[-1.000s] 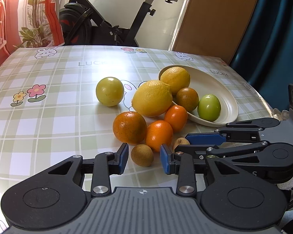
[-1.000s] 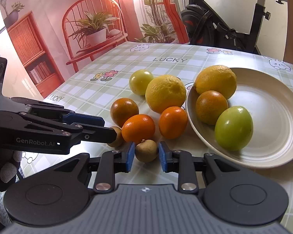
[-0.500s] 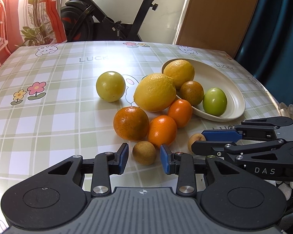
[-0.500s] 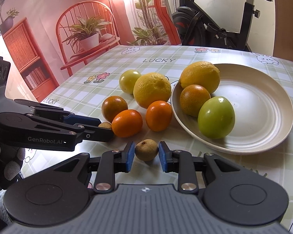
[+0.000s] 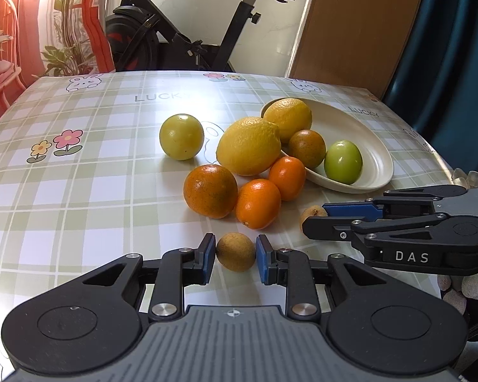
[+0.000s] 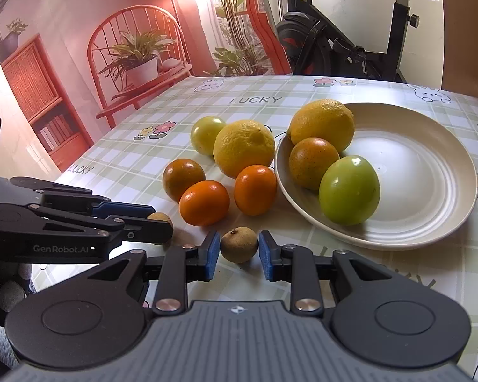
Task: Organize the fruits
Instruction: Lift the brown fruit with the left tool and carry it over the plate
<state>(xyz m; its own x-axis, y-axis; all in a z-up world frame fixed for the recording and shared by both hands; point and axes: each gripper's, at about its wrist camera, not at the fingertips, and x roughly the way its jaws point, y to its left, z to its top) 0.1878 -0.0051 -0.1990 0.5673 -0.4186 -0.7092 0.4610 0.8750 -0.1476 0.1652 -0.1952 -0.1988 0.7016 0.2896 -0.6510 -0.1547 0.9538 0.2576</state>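
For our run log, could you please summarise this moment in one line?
left gripper: just closing, shut on first longan | right gripper: shut on second longan

The desk (image 5: 79, 191) wears a cloth of pale green and white checks, printed with pink and yellow flowers, outlined white rabbits and grey "LUCKY" lettering. The plate (image 6: 430, 172) is cream-white. On it lie a yellow lemon (image 6: 323, 124), a mottled orange-green citrus (image 6: 312, 162) and a glossy green fruit (image 6: 349, 191). On the cloth, at nine o'clock from the plate, sit another yellow lemon (image 6: 243, 152), a yellow-green fruit (image 6: 205, 133), two bright orange kumquats (image 6: 204, 202) and a darker speckled orange (image 6: 183, 178). Two small fruits are dull tan-brown (image 6: 239, 243). Each gripper (image 5: 232, 258) is black with blue pads.
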